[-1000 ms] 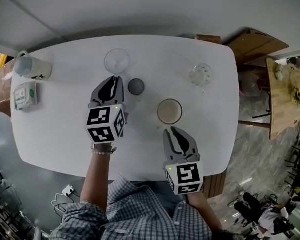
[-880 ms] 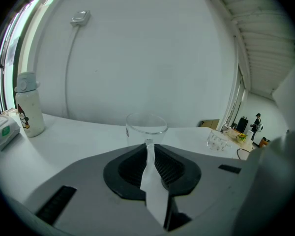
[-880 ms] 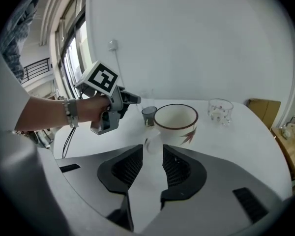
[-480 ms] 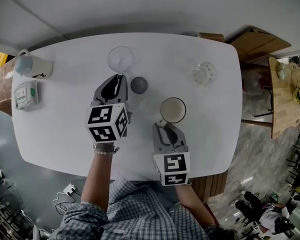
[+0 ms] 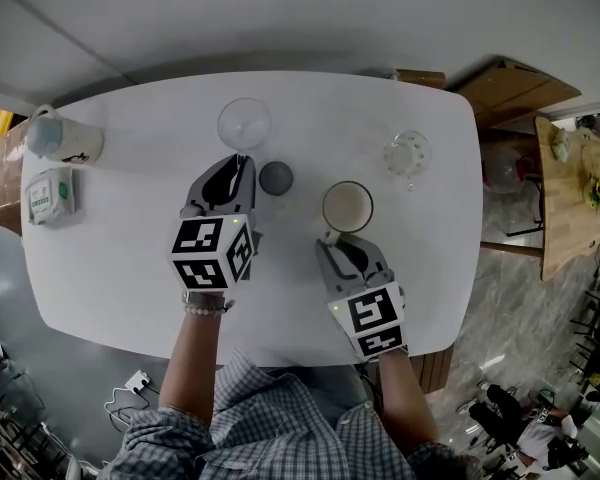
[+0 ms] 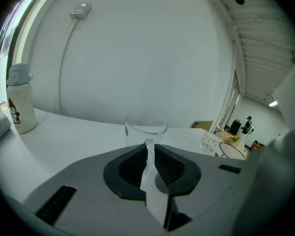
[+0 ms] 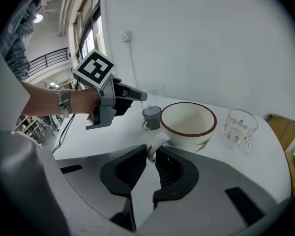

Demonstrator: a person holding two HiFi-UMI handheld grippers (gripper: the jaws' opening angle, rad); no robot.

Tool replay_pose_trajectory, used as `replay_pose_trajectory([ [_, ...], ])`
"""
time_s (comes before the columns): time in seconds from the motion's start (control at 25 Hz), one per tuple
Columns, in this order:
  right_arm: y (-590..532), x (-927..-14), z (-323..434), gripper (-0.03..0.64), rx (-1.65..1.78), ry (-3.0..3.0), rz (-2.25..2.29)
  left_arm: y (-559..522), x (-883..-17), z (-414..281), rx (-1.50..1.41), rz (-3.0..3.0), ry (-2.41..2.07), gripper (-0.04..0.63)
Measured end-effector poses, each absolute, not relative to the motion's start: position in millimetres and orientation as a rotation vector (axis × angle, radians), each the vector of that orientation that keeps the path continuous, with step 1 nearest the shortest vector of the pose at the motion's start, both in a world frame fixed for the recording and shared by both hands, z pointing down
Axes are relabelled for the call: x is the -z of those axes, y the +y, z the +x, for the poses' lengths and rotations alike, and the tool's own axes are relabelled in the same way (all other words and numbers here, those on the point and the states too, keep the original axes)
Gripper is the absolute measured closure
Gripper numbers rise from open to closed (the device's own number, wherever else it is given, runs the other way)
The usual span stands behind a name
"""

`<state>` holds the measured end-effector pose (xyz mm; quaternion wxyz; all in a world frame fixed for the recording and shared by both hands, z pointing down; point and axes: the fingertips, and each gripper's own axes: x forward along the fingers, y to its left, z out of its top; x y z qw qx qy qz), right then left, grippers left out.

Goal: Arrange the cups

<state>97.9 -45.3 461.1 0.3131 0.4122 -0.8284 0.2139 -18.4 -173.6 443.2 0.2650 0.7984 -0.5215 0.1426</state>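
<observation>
A white mug [image 5: 347, 206] [image 7: 187, 121] with a brown rim stands on the white table [image 5: 120, 268]. My right gripper [image 5: 329, 240] [image 7: 151, 156] has just been closing, and its pads now pinch the mug's handle [image 7: 152, 150]. A small grey cup [image 5: 275, 177] [image 7: 151, 116] stands left of the mug. Behind it is a clear tumbler [image 5: 244, 123] [image 6: 145, 129]. My left gripper [image 5: 239, 158] [image 6: 148, 144] points at the tumbler from just short of it, with only a thin slit between its jaws and nothing in it. At the right rear sits a clear glass mug [image 5: 406, 152] [image 7: 240, 124].
A white bottle [image 5: 65, 136] [image 6: 19, 102] and a green-and-white box [image 5: 50, 193] sit at the table's left end. Beyond the right edge are a cardboard box [image 5: 510, 88] and a wooden side table [image 5: 570, 188].
My right gripper has come forward to the white mug, opened, and closed round its handle. The left gripper has stayed by the tumbler.
</observation>
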Motion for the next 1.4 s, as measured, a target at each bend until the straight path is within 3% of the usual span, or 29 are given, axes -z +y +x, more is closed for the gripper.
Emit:
replay_pose_trajectory([
  [1.4,-159,-461,87,0.554,-0.415,-2.387,0.569,-185,-442,13,-0.437,2.195,-1.330,0.548],
])
